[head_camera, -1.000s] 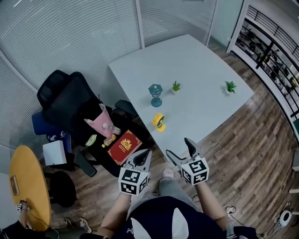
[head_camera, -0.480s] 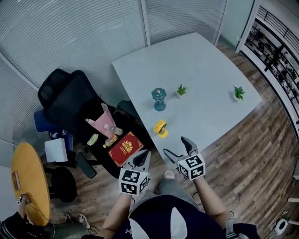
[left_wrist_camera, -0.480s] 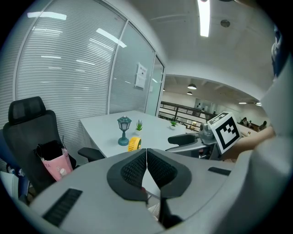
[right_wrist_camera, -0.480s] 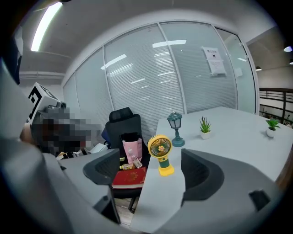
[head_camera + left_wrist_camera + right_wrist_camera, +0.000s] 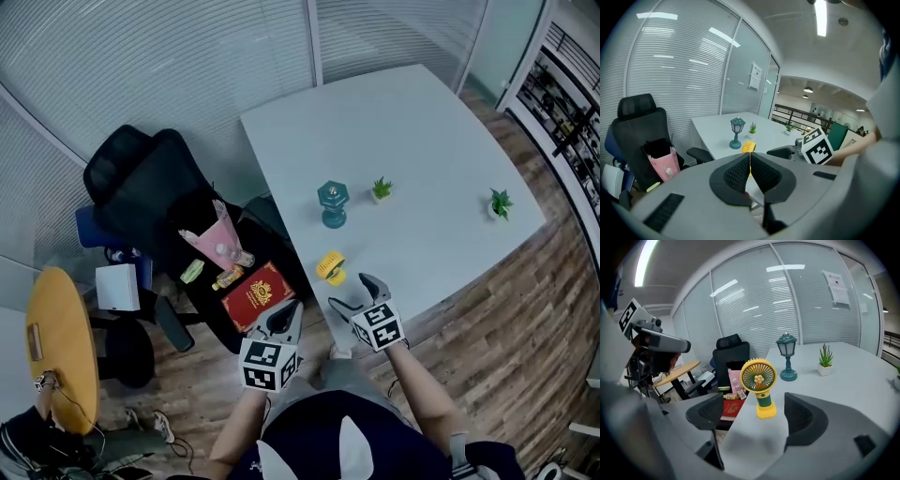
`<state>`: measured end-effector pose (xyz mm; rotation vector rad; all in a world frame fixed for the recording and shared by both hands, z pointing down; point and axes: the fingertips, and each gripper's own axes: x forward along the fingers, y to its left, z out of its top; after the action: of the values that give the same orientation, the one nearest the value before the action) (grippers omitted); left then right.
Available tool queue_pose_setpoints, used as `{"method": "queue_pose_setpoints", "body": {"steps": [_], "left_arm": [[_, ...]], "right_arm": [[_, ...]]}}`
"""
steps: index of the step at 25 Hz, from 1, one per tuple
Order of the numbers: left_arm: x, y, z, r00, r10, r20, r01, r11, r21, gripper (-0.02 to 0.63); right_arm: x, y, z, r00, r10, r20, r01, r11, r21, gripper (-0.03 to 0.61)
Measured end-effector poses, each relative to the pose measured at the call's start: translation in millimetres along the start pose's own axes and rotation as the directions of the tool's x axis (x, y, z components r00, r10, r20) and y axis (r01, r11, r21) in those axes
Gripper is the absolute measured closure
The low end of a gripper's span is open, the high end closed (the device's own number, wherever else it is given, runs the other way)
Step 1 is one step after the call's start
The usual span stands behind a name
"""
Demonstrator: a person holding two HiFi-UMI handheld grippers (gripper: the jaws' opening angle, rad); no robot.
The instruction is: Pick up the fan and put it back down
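Facing the yellow fan (image 5: 759, 386), the right gripper (image 5: 350, 292) gapes wide.

Bright, even ceiling-tube light, soft shadows — strong fisheye edges, sharp

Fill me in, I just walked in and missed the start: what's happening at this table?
A person stands at a white table with a gripper in each hand. The right gripper, jaws open, points at a small yellow fan standing upright near the table's edge. The fan is ahead of the jaws, untouched. The left gripper is shut and empty, off the table's side. The fan is not yet picked up.
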<state>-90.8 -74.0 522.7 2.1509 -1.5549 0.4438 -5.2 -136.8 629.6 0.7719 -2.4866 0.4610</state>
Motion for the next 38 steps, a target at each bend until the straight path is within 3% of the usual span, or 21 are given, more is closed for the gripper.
{"method": "queue_pose_setpoints", "body": {"steps": [7,20,30,38], "left_arm": [[9,13,-1,0.998,0.067,-0.012,-0.068,0.997,-0.038,0.592],[19,23,-3,0.99,0.137,-0.032,-0.139,0.988,-0.068,0.592],[19,27,-4,0.989,0.143,-0.045,-0.146,0.988,-0.058,0.592],[30,33,3,0.993,0.099,-0.057,-0.101,0.994,-0.035,0.592]], "right_arm": [[39,-11,-13,0.996,0.056,-0.07,-0.058,0.998,-0.025,0.206],[85,-19,-17,0.989,0.096,-0.11,-0.107,0.989,-0.099,0.246],[88,-17,-19,0.988,0.101,-0.114,-0.112,0.989,-0.094,0.383],[88,-17,-21,0.99,0.063,-0.123,-0.081,0.987,-0.142,0.394]]}}
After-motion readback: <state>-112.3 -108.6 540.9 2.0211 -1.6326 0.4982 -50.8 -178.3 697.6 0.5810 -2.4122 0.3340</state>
